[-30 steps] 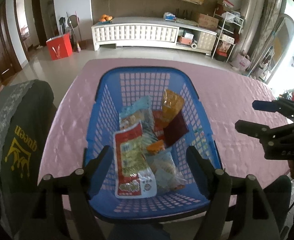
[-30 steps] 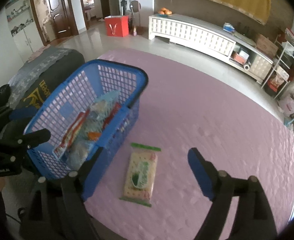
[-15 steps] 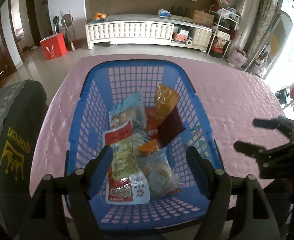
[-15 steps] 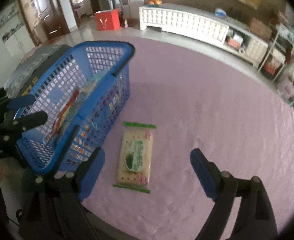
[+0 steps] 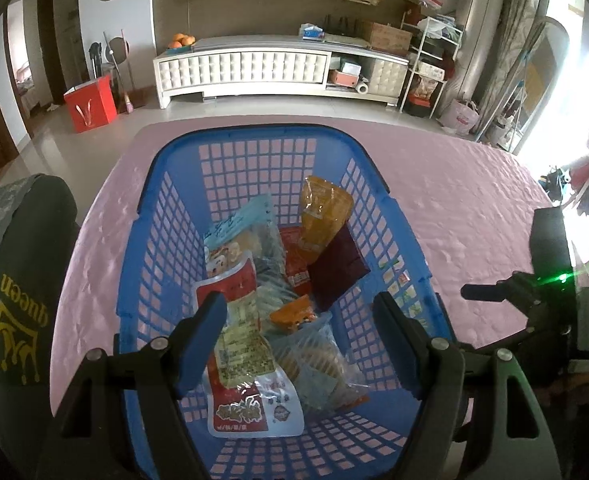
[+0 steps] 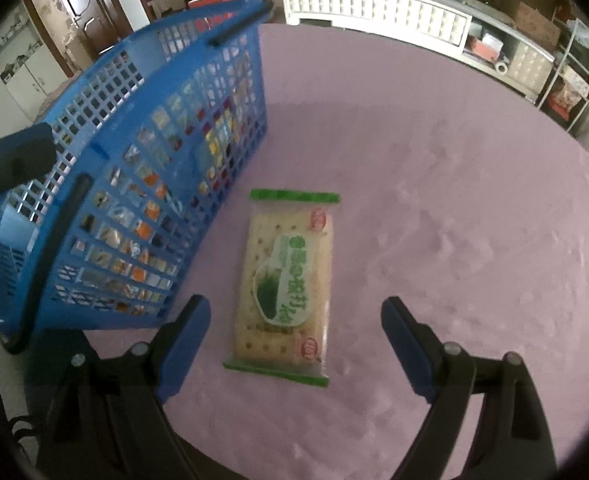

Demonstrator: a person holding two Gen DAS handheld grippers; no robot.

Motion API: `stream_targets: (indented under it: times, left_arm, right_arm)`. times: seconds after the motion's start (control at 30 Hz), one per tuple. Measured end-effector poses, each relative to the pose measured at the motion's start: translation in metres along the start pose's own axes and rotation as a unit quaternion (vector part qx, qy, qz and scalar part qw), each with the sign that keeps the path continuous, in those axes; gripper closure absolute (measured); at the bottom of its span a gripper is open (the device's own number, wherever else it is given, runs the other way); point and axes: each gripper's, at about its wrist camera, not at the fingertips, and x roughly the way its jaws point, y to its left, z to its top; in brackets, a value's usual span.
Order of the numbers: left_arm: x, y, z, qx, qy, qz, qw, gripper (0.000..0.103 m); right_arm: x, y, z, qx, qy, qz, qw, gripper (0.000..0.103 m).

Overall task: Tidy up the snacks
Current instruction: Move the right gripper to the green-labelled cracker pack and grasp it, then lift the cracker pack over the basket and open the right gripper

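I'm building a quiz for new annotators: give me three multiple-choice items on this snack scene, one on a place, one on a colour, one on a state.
1. Where is the cracker pack?
A. in the basket
B. on the pink cloth beside the basket
C. on the floor

2. What colour is the basket?
A. blue
B. red
C. white

3. How do the right tongs stand?
A. shut on the pack
B. shut, empty
C. open, either side of the pack

Answers:
1 B: it lies flat on the cloth, outside the basket wall.
2 A: its mesh is blue in both views.
3 C: both fingers stand clear of the pack.
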Motion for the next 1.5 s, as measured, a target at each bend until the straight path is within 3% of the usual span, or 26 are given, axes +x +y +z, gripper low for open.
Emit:
stream_targets:
  times: [0.2,0.37,0.5,0.8,1.23,1.5]
  left_arm:
    - [0.002,-0.001,-0.002,0.007,-0.006,0.005,0.9999,0.029]
    - [0.009,-0.002,-0.003,0.017,0.000,0.017,0.9997,0.029]
    - [0.009,0.003,-0.005,0.007,0.000,0.010,0.9999,0.029]
    - [-0.002,0.003,-0.012,0.016,-0.005,0.020,0.9997,0.029]
    - [-0.053,-0.008,-0.012,0.029,-0.053,0.024,0.9979,0.029]
    - [-0.078,-0.005,-0.008,0.034,-0.092,0.023,0.9950,0.016]
  right_arm:
    - [0.015,0.004,0.001,-0.005,0.005,0.011,1.000,0.015]
    - [0.030,0.008,0.005,-0.009,0.018,-0.005,1.000,0.035]
    - [0.028,0.008,0.002,-0.007,0.006,-0.017,1.000,0.044]
    - [-0.007,0.020,-0.010,0.000,-0.022,-0.011,1.000,0.045]
    - [-0.106,0.058,-0.012,-0.012,-0.115,-0.017,0.993,0.045]
    - [-0.137,0.082,-0.005,-0.039,-0.157,-0.013,0.987,0.045]
